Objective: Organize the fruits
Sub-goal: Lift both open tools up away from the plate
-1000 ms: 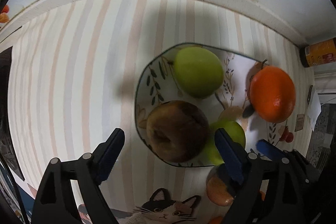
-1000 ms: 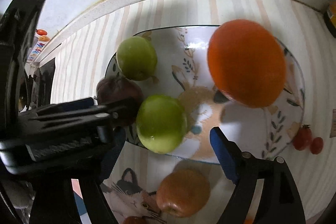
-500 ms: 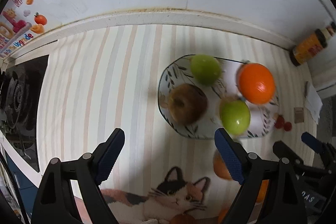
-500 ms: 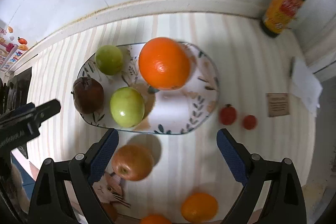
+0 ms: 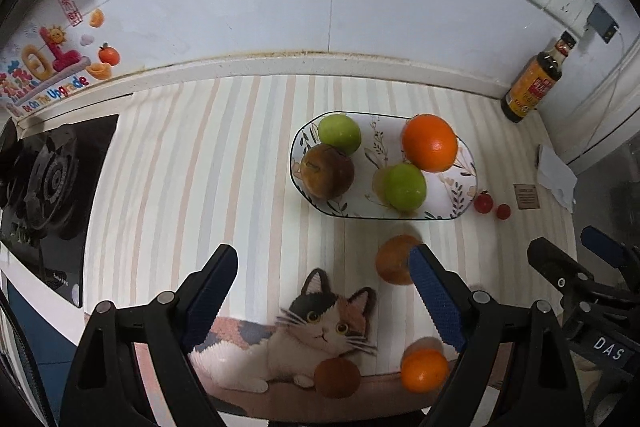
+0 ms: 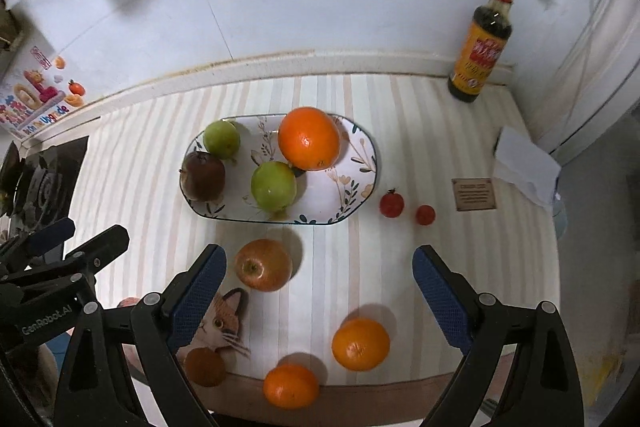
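**Both tongs spread above the fruit plate**

I hold my left gripper point(image 5: 322, 277) high over the striped mat point(image 5: 180, 187), its blue pads wide apart and nothing between them. My right gripper point(image 6: 318, 277) is spread the same way and is empty too. In the left wrist view it shows at 4 o'clock, and in the right wrist view my left one sits at 8 o'clock.

The oval plate point(image 6: 360, 187) lies toward 12 o'clock from my right gripper. On it are four fruits: a large orange point(image 6: 309, 139) at the plate's 1 o'clock, a green apple point(image 6: 274, 186) just beside it at 6 o'clock, a second green apple point(image 6: 221, 139) at 10 o'clock, and a dark brown apple point(image 6: 203, 176) at 8 o'clock, close against that second green one.

Off the plate, a reddish apple point(image 6: 263, 265) rests on the mat just below the plate's near rim, next to my right gripper's left pad. Two smaller oranges lie nearer me: one point(image 6: 361, 343) at 6 o'clock between the pads, the other point(image 6: 291, 385) at the mat's front edge. A small brown fruit point(image 6: 204, 367) sits on the cat picture point(image 5: 320, 327). Two cherry tomatoes point(image 6: 392, 204) rest at 3 o'clock from the plate, just apart from it.

A sauce bottle point(image 6: 482, 51) stands upright against the wall at 1 o'clock, and a gas stove point(image 5: 44, 187) sits at 9 o'clock.
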### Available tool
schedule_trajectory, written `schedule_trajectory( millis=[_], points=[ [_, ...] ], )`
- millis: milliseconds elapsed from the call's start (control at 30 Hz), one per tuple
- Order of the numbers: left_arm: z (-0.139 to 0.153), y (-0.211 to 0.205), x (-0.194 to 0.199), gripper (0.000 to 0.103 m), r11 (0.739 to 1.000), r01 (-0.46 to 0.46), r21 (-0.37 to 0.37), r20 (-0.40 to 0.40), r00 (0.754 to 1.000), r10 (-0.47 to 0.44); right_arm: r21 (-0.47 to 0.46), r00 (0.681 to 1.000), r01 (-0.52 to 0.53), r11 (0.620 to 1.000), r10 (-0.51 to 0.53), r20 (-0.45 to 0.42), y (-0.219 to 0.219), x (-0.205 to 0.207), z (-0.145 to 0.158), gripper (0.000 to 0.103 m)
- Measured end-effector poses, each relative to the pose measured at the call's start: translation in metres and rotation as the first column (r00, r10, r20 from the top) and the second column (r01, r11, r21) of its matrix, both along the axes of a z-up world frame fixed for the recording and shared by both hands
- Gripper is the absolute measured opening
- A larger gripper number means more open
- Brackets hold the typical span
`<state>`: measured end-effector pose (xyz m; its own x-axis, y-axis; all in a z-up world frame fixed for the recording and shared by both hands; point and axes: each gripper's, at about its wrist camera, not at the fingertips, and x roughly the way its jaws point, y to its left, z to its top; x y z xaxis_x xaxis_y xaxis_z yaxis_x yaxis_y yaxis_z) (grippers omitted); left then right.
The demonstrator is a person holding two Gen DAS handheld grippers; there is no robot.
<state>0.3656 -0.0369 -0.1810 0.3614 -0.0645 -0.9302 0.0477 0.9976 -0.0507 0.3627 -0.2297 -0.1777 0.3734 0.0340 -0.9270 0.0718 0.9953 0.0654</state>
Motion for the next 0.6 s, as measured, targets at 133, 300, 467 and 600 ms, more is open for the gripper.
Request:
schedule_trajectory(
  millis=[133,300,467,600],
  points=[
    [0.018,0.0,-0.018,0.088,1.0,0.008,-0.002,0.042,0.999,-0.008,0.0,0.999,0.005,1.0,-0.005,0.033,-0.001,-0.021,0.02,0.096],
    [0.044,-0.002,-0.039,0.088,1.0,0.023,-0.007,0.1,0.995,-0.022,-0.007,0.997,0.019,1.0,-0.018,0.072,-0.002,-0.044,0.04,0.096],
    [0.06,-0.003,-0.05,0.088,0.999,0.035,-0.004,0.137,0.99,-0.034,-0.007,0.993,0.026,1.0,-0.025,0.113,-0.001,-0.063,0.061,0.096],
    [0.064,-0.001,-0.055,0.088,1.0,0.029,-0.009,0.149,0.988,-0.027,0.006,0.991,0.022,1.0,-0.023,0.133,0.001,-0.071,0.07,0.096]
  ],
)
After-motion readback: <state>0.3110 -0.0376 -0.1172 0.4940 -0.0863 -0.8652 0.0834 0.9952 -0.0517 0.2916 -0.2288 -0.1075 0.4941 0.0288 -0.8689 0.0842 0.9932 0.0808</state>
